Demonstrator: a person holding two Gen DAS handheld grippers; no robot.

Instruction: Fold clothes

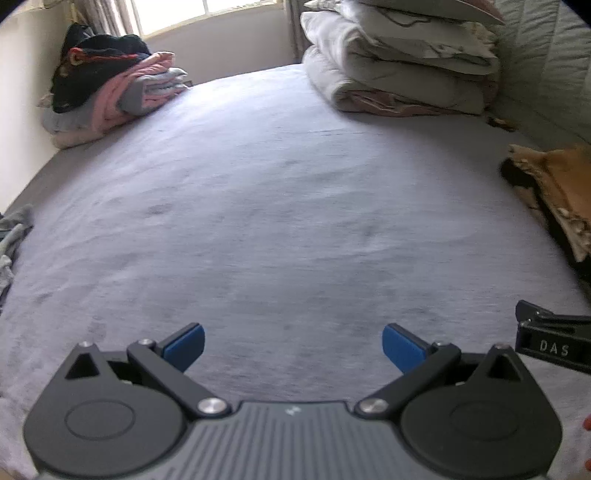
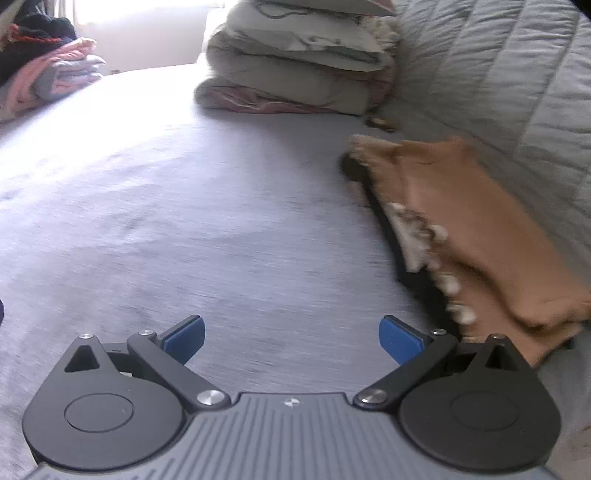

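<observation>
The jaws of the left gripper (image 1: 293, 347) stand spread wide with nothing between them; the jaws of the right gripper (image 2: 291, 339) are spread just as wide and equally empty; both hang low over the near part of the bed (image 1: 280, 192), whose grey sheet lies bare in front of them.

As for progress — a tan garment (image 2: 472, 225) lies folded at the right edge of the bed, on top of something dark, just beyond the right gripper's right-hand finger; it looks finished and set aside. At the far left corner sits a stack of folded clothes (image 1: 110, 88), pink, grey and dark pieces one on another, which I take to be done work as well. What is left seems to be the crumpled grey garment (image 1: 13, 240) at the left edge of the bed, barely in view from the left wrist; no cloth lies between the grippers, so the next piece has yet to be fetched and spread.

Further out — a pile of pillows and bedding (image 1: 399, 62) fills the far right, against a quilted grey cover (image 2: 498, 74) along the right side; a bright window (image 1: 207, 11) stands behind. The middle of the bed carries nothing that would block a reach; both frames are somewhat blurred.
</observation>
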